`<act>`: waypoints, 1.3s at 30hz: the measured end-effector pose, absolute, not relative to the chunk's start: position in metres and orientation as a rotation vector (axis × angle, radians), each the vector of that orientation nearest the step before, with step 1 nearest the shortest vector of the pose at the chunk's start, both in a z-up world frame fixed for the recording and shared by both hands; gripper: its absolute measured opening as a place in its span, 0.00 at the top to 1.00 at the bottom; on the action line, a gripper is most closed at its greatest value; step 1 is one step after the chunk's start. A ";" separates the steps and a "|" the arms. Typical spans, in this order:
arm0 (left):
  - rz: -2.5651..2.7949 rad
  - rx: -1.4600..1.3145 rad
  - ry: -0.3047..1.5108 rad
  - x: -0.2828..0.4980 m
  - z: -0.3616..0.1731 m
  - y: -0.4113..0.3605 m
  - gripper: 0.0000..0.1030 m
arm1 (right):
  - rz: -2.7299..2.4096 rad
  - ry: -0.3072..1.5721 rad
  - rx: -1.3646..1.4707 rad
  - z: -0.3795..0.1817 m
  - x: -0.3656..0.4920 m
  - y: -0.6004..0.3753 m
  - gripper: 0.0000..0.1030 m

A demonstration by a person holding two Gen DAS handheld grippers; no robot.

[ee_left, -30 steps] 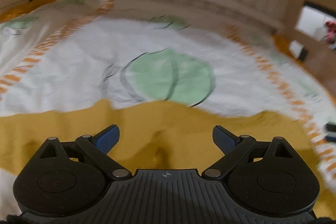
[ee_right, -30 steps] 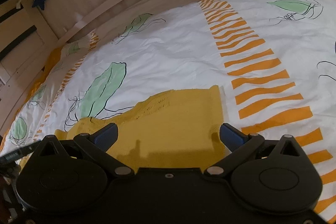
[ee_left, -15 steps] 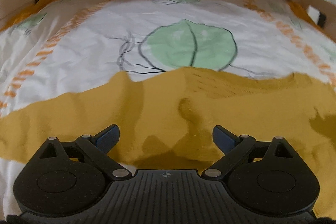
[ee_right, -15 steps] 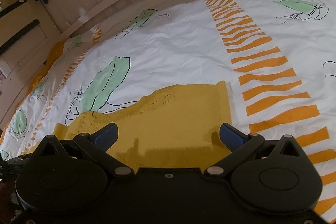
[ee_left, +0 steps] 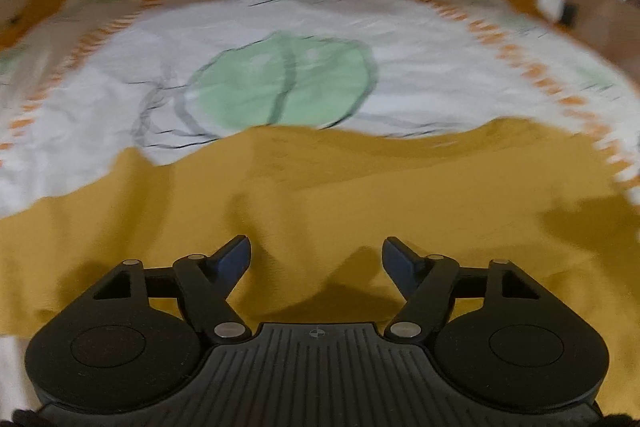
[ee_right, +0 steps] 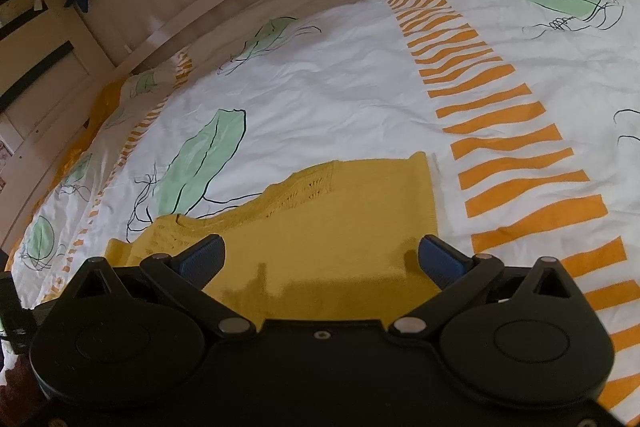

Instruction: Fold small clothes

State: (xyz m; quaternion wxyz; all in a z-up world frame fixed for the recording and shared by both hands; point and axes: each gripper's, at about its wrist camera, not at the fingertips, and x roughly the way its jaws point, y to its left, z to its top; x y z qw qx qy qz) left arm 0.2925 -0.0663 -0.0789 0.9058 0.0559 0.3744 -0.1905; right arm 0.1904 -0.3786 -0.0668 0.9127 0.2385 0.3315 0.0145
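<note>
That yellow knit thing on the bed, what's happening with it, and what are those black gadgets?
A person is holding a two-finger tool in each hand to fold a small mustard-yellow knitted garment. It lies spread on a white bedspread printed with green leaves and orange stripes. Both the left tool and the right tool hover over the garment with their fingers apart, gripping nothing. The left view is blurred, so that hand seems to be moving. No fold looks started yet.
</note>
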 end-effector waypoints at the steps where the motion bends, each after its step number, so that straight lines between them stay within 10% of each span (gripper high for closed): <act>1: -0.419 0.097 0.773 0.291 -0.077 -0.067 0.30 | 0.031 0.683 0.492 -0.067 0.190 -0.379 0.00; 20: -0.600 0.086 0.689 0.271 -0.065 -0.093 0.30 | 0.051 0.700 0.478 -0.069 0.194 -0.371 0.00; 39: -0.108 -0.108 0.697 0.282 -0.056 0.048 0.18 | 0.096 0.662 0.477 -0.064 0.192 -0.362 0.00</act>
